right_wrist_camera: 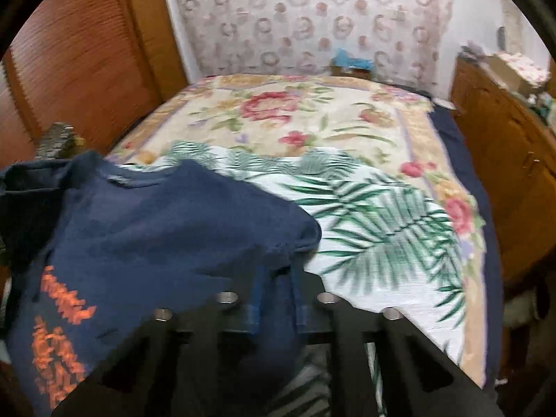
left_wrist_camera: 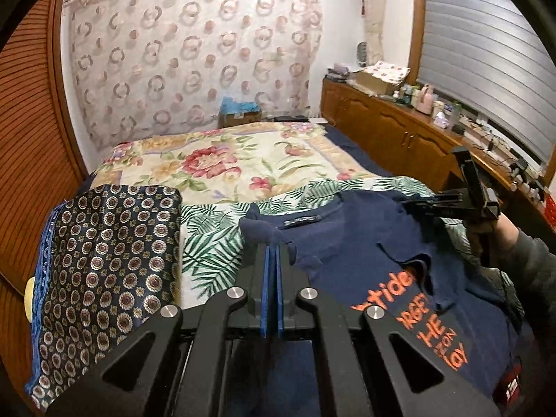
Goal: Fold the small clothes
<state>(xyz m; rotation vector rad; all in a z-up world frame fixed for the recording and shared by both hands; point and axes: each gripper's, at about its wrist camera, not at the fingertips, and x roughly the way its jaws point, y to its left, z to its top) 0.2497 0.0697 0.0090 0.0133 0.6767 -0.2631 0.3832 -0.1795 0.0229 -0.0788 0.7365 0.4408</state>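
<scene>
A navy T-shirt (left_wrist_camera: 354, 243) with orange lettering is held up over the bed (left_wrist_camera: 222, 160). My left gripper (left_wrist_camera: 272, 246) is shut on the shirt's left shoulder, blue pads pressed together. My right gripper (left_wrist_camera: 417, 203) shows at the right of the left wrist view, shut on the other shoulder. In the right wrist view the shirt (right_wrist_camera: 166, 222) drapes over my right gripper (right_wrist_camera: 278, 271) and hides its fingertips; that view is blurred by motion.
A dark patterned folded cloth (left_wrist_camera: 104, 260) lies at the left. A palm-leaf sheet (right_wrist_camera: 375, 229) lies over the floral bedspread. A wooden dresser (left_wrist_camera: 399, 128) with clutter stands at the right, a louvred wardrobe (right_wrist_camera: 76, 59) at the left.
</scene>
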